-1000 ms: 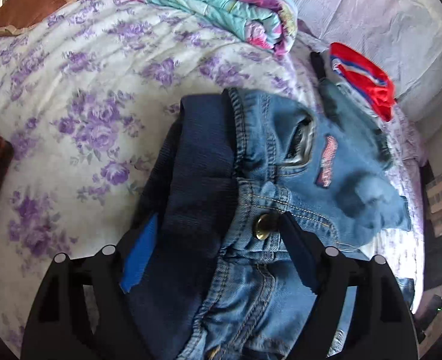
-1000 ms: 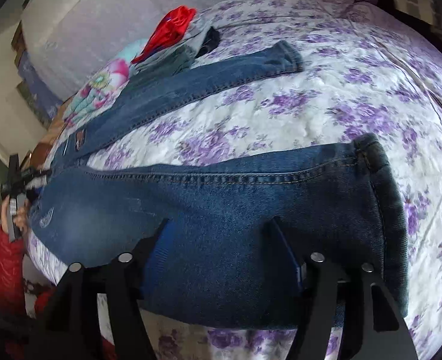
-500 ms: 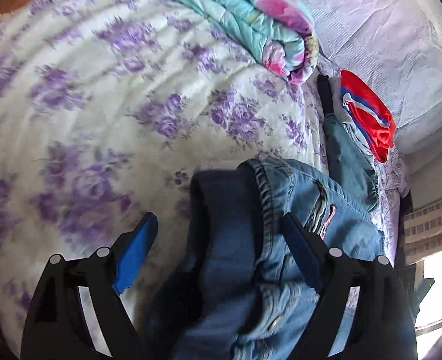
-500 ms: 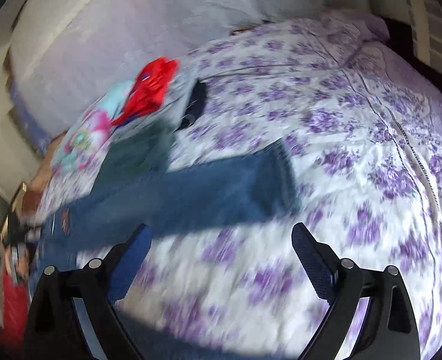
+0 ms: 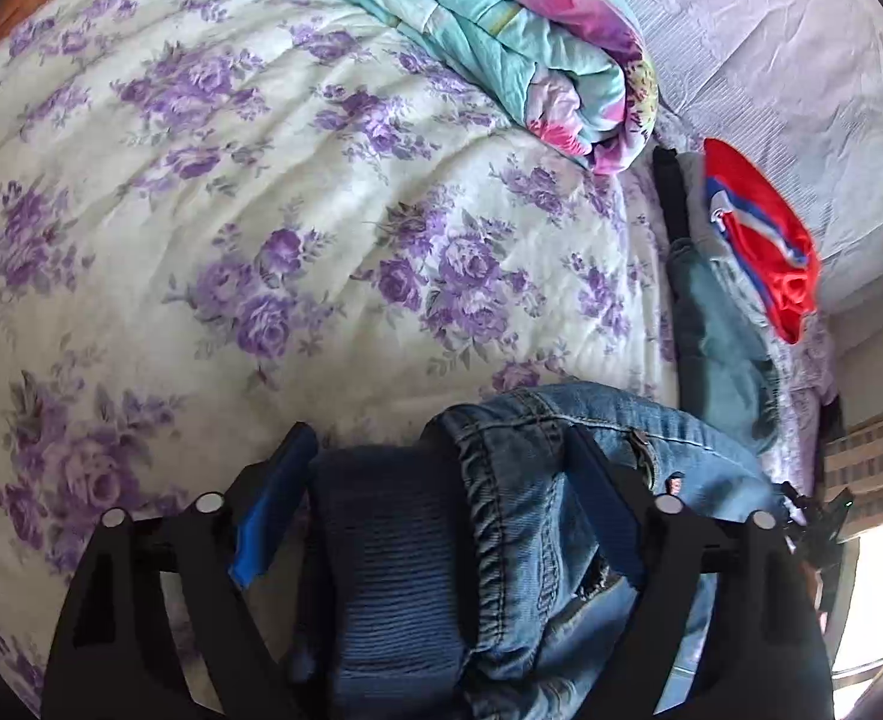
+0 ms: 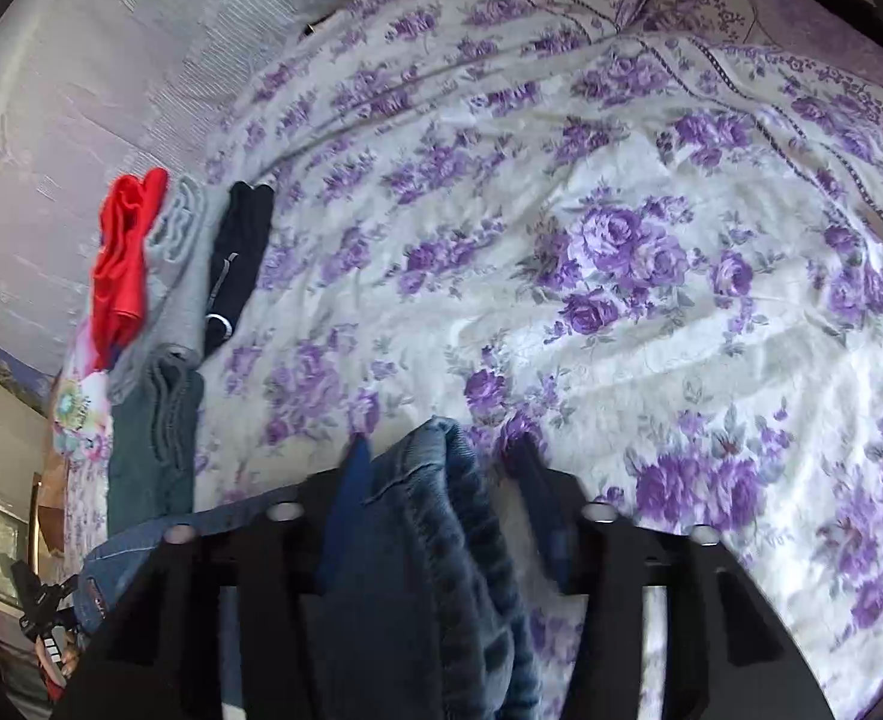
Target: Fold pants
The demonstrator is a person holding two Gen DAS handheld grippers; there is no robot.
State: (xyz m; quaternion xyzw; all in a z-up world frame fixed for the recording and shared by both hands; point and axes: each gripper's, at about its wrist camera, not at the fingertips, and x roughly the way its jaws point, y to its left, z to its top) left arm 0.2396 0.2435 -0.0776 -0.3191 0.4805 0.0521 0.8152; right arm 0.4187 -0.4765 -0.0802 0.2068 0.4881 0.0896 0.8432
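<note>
On a bed spread (image 6: 651,312) with purple flowers, the left gripper (image 5: 435,498) stands clamped on the bunched waistband of the jeans (image 5: 501,510). The right gripper (image 6: 441,468), its jaws just closing, pinches a fold of the same denim.

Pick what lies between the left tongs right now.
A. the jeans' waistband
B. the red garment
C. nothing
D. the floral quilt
A: the jeans, waistband bunched with its dark lining, sit between the left tongs; the red garment lies apart near the wall.
</note>
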